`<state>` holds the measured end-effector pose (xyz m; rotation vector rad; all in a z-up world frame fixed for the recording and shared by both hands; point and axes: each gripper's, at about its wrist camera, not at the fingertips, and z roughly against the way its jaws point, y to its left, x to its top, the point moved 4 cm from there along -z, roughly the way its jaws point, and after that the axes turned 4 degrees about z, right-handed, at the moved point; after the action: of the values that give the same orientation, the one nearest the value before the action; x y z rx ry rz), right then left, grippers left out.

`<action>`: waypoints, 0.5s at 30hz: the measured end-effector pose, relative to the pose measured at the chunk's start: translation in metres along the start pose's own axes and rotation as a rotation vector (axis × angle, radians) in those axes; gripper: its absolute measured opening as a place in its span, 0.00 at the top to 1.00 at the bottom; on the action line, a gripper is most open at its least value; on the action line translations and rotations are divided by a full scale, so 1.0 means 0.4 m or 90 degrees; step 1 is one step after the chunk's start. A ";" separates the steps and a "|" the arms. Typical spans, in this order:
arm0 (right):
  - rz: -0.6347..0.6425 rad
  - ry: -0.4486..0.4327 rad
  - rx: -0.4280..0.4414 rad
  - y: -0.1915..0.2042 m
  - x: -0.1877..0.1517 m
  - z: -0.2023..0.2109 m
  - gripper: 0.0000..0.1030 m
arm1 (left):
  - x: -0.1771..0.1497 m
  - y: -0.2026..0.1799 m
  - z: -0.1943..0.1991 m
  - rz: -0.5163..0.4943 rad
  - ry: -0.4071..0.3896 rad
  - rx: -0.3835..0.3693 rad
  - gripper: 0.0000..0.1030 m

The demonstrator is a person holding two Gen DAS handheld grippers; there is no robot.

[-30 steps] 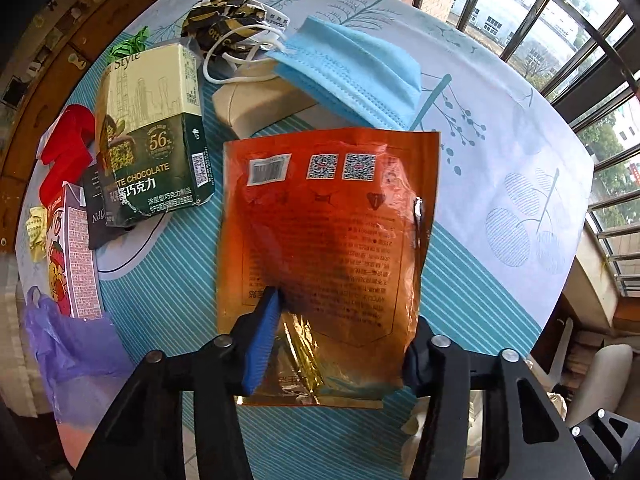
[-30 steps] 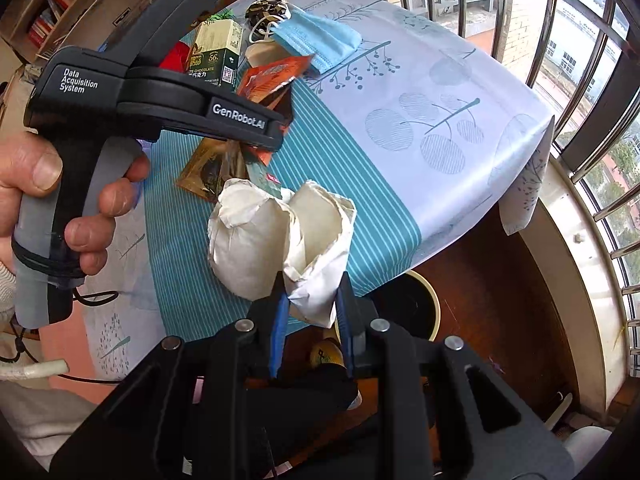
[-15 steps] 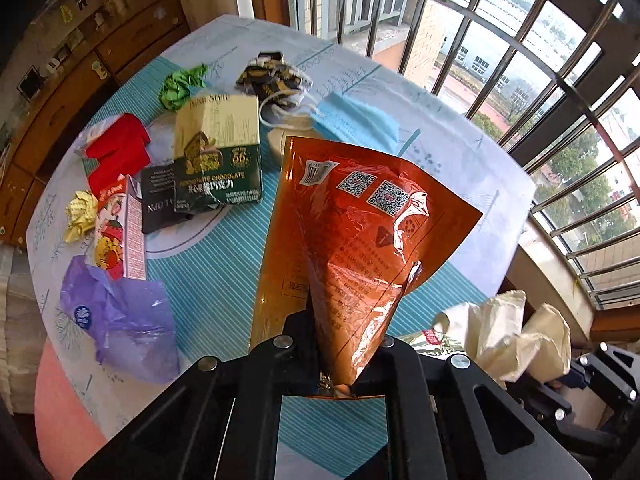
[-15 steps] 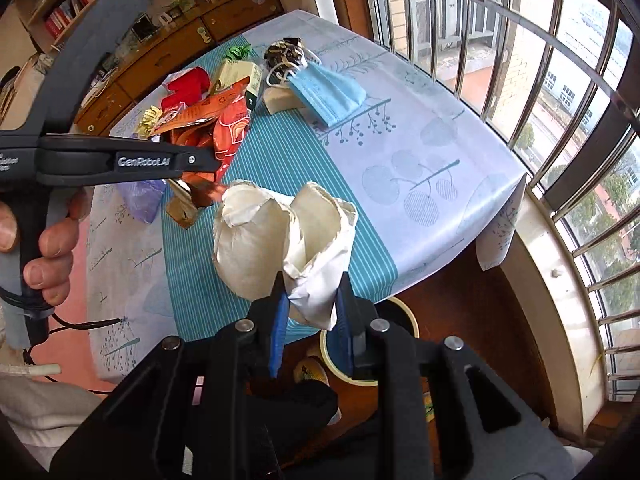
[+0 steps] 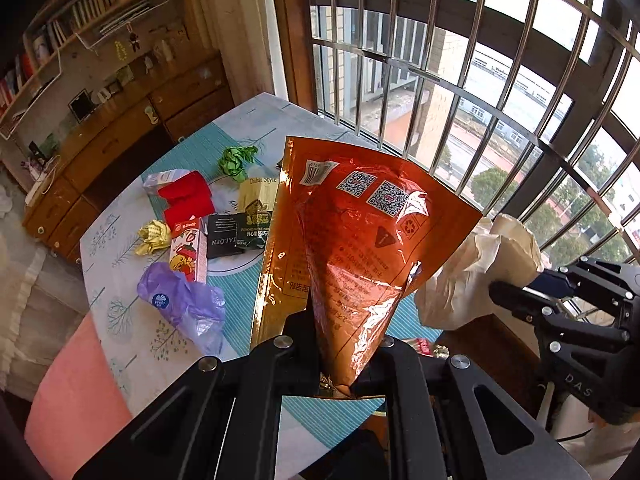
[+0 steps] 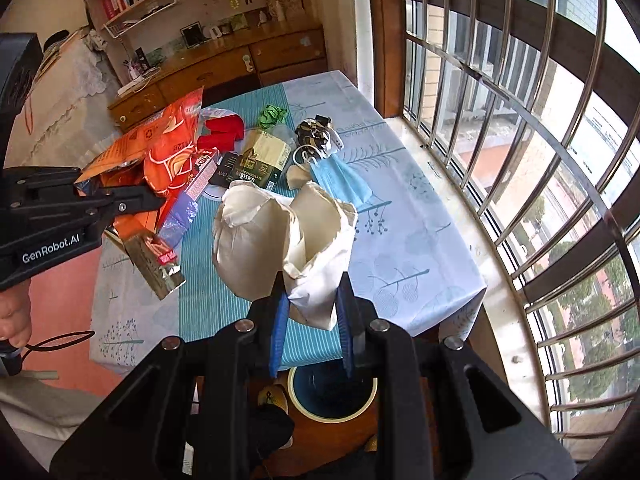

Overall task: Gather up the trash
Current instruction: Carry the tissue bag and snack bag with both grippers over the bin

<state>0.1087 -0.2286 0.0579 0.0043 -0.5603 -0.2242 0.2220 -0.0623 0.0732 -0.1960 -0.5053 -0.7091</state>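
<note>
- Left gripper (image 5: 344, 364): fingers clamped on bottom of orange snack bag (image 5: 360, 248), held upright, lifted clear above counter (image 5: 120, 320).
- Right gripper (image 6: 310, 320): fingers clamped on crumpled white paper bag (image 6: 280, 248), held in the air near counter edge, over round bin (image 6: 332, 394) on floor.
- Still on counter: purple wrapper (image 5: 184, 304), chocolate box (image 6: 264, 160), blue face mask (image 6: 340, 176), red packet (image 5: 186, 196), green wad (image 5: 236, 160).
</note>
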 end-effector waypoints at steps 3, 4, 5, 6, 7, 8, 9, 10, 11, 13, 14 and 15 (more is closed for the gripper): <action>0.065 0.000 0.023 -0.018 -0.009 0.023 0.82 | -0.049 -0.030 0.016 0.046 -0.005 0.029 0.91; 0.087 0.005 0.033 -0.028 -0.015 0.026 0.82 | -0.068 -0.041 0.019 0.066 -0.005 0.037 0.91; 0.108 0.009 0.042 -0.038 -0.023 0.030 0.82 | -0.087 -0.053 0.021 0.087 -0.003 0.044 0.91; 0.127 0.012 0.050 -0.049 -0.036 0.037 0.82 | -0.109 -0.068 0.015 0.109 0.002 0.049 0.91; 0.145 0.014 0.060 -0.061 -0.049 0.044 0.82 | -0.132 -0.087 0.015 0.130 0.007 0.057 0.91; 0.159 0.017 0.071 -0.072 -0.066 0.049 0.82 | -0.158 -0.110 0.019 0.150 0.013 0.064 0.91; 0.171 0.021 0.084 -0.086 -0.080 0.056 0.82 | -0.185 -0.135 0.021 0.169 0.019 0.070 0.91; 0.181 0.025 0.097 -0.095 -0.098 0.056 0.82 | -0.214 -0.163 0.022 0.188 0.026 0.076 0.91; 0.192 0.030 0.109 -0.105 -0.119 0.053 0.82 | -0.241 -0.190 0.021 0.204 0.031 0.080 0.91; 0.215 0.043 0.127 -0.124 -0.166 0.048 0.82 | -0.301 -0.240 0.016 0.233 0.044 0.092 0.91; 0.222 0.056 0.134 -0.132 -0.189 0.044 0.82 | -0.330 -0.262 0.016 0.250 0.054 0.095 0.91; 0.226 0.070 0.140 -0.135 -0.215 0.034 0.82 | -0.358 -0.281 0.009 0.266 0.063 0.095 0.91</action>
<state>0.0195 -0.2624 0.0208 0.1281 -0.4649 0.1833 0.0534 -0.0633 0.0044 -0.1195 -0.4028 -0.2708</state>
